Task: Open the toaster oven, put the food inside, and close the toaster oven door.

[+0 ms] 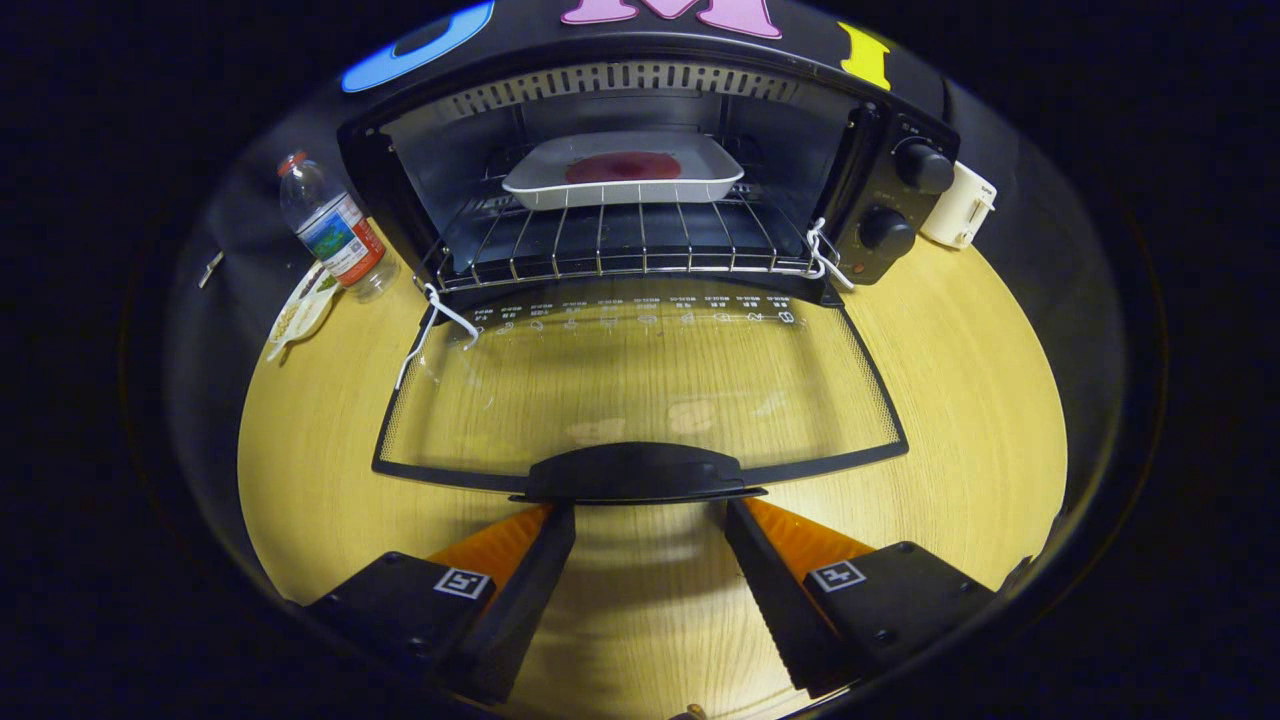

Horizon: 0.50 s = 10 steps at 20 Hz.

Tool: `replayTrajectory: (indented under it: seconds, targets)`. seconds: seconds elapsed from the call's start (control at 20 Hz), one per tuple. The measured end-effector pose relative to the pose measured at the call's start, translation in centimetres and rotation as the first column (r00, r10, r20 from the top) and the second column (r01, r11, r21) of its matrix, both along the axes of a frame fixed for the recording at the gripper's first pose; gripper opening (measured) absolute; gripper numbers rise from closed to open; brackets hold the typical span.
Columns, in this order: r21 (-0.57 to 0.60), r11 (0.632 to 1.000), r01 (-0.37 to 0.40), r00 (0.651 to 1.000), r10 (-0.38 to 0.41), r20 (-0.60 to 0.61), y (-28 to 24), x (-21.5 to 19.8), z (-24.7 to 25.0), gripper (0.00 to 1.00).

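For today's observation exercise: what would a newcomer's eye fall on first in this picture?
First the oven, its glass door folded flat onto the wooden table. Inside, on the wire rack, sits a white tray with something dark red in it. The hand-held gripper is open, its fingers either side of the door handle, just short of it.

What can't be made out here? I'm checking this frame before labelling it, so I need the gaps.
- Gripper: open just short of the door handle; the fingertips sit under it, so contact cannot be told.
- Food in the white tray: a dark red patch, too small to identify.
- Oven knobs: markings too small.
- White object behind the toaster oven: partly hidden by it.
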State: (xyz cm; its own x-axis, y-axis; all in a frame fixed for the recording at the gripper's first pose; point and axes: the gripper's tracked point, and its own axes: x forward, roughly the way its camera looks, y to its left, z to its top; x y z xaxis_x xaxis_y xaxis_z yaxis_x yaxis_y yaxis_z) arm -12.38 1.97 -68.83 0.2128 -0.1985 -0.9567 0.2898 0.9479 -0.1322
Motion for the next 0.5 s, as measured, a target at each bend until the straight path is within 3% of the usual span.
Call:
replayTrajectory:
  seconds: [0.5]
  targets:
    - [0.019,1.0,-0.019,0.996,0.017,0.091,0.5,0.7,4.4,1.0]
